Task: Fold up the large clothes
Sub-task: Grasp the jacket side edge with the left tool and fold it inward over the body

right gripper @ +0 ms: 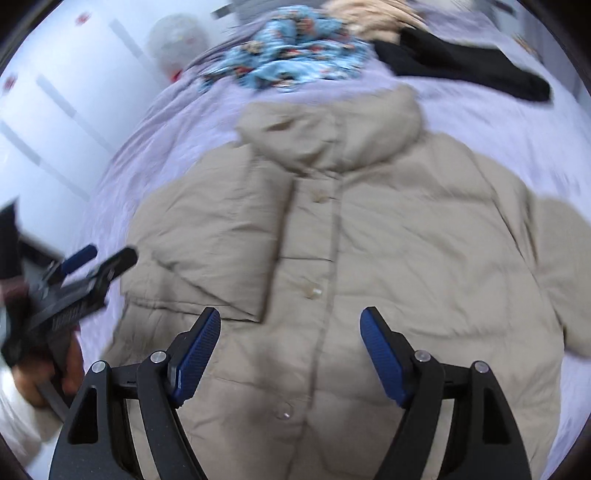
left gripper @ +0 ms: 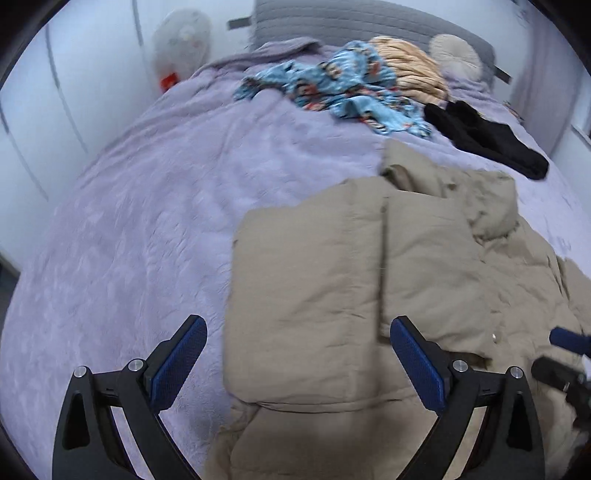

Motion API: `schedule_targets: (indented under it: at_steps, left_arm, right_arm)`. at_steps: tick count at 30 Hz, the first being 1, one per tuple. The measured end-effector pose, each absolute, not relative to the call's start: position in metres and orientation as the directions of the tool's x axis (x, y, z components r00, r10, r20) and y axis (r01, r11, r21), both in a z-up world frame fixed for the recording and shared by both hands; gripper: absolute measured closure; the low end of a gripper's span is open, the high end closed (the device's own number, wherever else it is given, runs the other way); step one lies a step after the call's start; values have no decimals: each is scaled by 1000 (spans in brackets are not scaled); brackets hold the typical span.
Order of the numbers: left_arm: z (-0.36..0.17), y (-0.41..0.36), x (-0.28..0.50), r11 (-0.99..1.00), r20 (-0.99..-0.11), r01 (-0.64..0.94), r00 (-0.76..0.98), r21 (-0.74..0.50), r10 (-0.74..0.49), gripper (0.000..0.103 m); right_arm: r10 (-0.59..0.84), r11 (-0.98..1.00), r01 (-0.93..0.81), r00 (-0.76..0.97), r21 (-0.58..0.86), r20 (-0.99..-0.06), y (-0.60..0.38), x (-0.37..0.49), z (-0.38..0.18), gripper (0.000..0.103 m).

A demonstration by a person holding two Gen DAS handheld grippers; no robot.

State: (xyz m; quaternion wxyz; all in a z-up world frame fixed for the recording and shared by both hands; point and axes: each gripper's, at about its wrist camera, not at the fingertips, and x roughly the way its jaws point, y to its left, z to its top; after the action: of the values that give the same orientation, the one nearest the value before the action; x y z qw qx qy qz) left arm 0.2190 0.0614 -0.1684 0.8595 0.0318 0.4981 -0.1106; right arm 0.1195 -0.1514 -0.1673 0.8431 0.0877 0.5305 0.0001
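Observation:
A beige puffer jacket (right gripper: 388,240) lies front up on the lilac bedspread (left gripper: 129,221), hood (right gripper: 332,125) toward the headboard. One sleeve (right gripper: 221,236) is folded across its chest. My left gripper (left gripper: 298,323) hovers open over that folded sleeve (left gripper: 303,277), nothing between its blue pads. My right gripper (right gripper: 291,314) is open above the snap-button front, also empty. In the right wrist view the left gripper (right gripper: 99,258) shows at the left edge, held by a hand (right gripper: 44,373). The right gripper (left gripper: 557,352) peeks in at the right edge of the left wrist view.
Near the grey headboard (left gripper: 332,18) lie a blue patterned garment (left gripper: 332,85), a peach striped one (left gripper: 410,62), a black garment (left gripper: 487,136) and a round cushion (left gripper: 456,51). A fan (left gripper: 181,44) and white wardrobe doors (left gripper: 55,110) stand left of the bed.

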Motion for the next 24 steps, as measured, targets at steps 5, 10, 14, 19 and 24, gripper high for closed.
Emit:
schedule_targets:
  at_steps: [5, 10, 14, 19, 24]
  left_arm:
    - [-200, 106, 262, 954, -885, 103, 356, -283, -301, 3]
    - [-240, 122, 294, 889, -863, -36, 259, -457, -433, 3]
    - [-240, 107, 306, 876, -843, -8, 277, -482, -462, 3]
    - [-244, 86, 314, 867, -836, 45, 245, -496, -491, 25]
    - [-190, 38, 291, 936, -859, 280, 401, -215, -318, 83]
  right_arm:
    - [-43, 987, -114, 478, -110, -878, -89, 135, -174, 22]
    - [-119, 972, -115, 503, -203, -856, -80, 150, -185, 22]
    - [-157, 984, 155, 542, -85, -826, -142, 148, -170, 22]
    - [-15, 872, 428, 507, 237, -862, -238, 117, -184, 22]
    - [135, 687, 588, 475, 428, -869, -287, 87, -224, 98]
